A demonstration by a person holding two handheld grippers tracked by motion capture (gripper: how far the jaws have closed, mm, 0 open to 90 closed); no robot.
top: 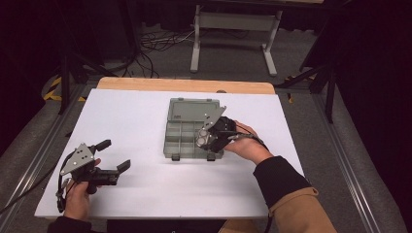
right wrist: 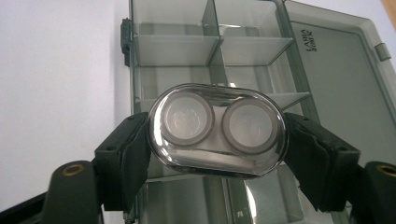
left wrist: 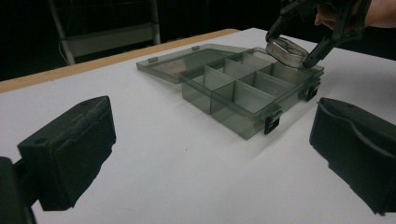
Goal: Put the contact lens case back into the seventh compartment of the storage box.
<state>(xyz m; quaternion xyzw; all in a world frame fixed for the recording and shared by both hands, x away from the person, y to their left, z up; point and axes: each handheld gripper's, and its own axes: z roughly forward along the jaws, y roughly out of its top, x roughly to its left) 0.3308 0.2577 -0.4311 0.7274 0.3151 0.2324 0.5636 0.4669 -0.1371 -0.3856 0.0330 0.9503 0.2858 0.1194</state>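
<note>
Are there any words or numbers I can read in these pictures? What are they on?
Lid of the open grey box: a short line of raised letters near the hinge, turned sideways, too blurred to read for sure.
Oval two-cap case held in the right gripper: faint raised marks on both round caps, unreadable.
Small pale marks low on the box, too small to read.
Nothing else carries text.
</note>
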